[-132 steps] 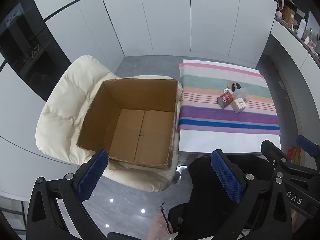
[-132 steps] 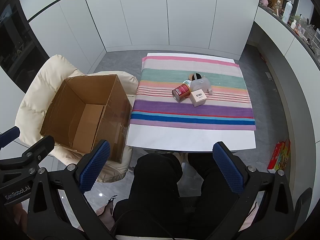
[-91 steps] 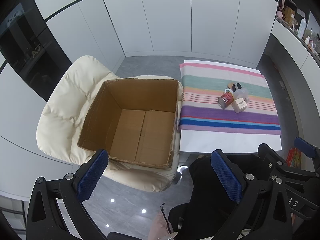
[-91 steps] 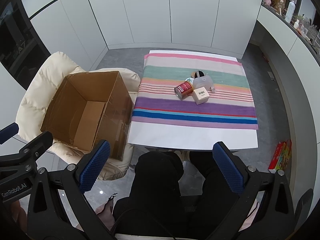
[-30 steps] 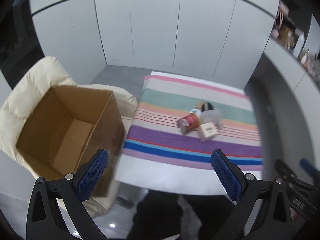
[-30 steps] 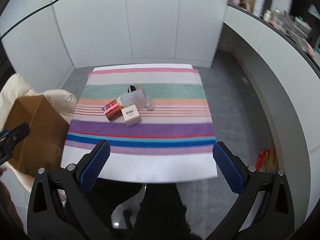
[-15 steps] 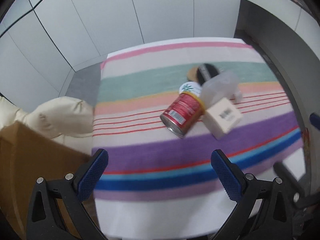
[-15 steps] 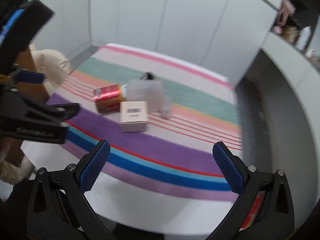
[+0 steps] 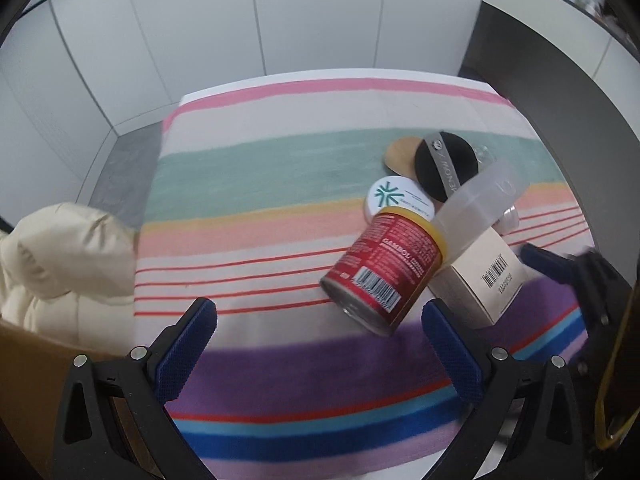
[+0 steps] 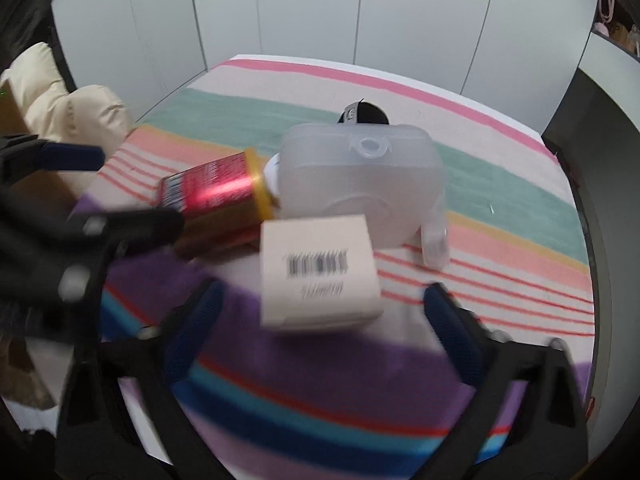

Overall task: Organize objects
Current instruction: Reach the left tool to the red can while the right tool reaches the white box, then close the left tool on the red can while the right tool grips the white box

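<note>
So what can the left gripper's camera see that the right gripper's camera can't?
Only the left wrist view shows the white round jar lid with the green star and the tan powder puff.

Only the right wrist view shows the clear plastic case's latch and the left gripper from outside.

Both show the red can, the barcoded white box, the black puff and the striped cloth.
</note>
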The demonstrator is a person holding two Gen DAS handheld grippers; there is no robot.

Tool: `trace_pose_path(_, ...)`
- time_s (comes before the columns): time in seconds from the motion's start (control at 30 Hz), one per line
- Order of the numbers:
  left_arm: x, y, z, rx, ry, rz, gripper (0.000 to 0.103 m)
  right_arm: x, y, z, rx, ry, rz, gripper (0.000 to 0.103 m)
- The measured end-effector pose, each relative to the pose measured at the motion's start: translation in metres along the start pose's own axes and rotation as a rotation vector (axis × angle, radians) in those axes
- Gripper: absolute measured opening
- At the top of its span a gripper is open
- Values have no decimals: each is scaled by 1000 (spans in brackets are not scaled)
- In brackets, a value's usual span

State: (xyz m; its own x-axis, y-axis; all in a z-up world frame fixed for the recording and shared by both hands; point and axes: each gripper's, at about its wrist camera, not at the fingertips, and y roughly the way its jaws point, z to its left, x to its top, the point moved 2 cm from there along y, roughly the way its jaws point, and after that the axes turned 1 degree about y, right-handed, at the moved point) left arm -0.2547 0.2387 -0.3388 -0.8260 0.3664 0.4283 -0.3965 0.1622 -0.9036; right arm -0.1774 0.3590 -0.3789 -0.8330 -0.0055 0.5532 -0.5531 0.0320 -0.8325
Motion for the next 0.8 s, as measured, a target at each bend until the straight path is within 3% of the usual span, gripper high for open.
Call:
trace_pose_path(0.03,1,3,-3,-7,10,-1,103,1,3,-2,-1,2,-2,55)
trace_pose_path(0.13,7,11,-9,-22,23,-6,103,-2,-3,-14,31,48,-29,54)
trace_pose_path(0.3,23,37,-30,-69,39,36,102,-11,-25,-40,5,120,-41,54)
trace_pose_path(0.37,26,47,-37,-54,55,57,84,-14,-27,-49,10,146,-32,54)
trace_pose_path(0.43,27,54,-43,-61,64,62,78,-14,-27,-56,-1,164,-17,54)
trace_pose_path(0.53,24,55,-46,-101,35,58,60,-20,-26,-63,-18,191,6,54)
trace_pose_path(0.63,21,51,-43,-83,-6,63,54,-22,-25,-68,-27,222,25,54)
trace_pose_path(0.8,16,41,-29,-63,-97,89,54,-20,-29,-70,-32,240,34,54)
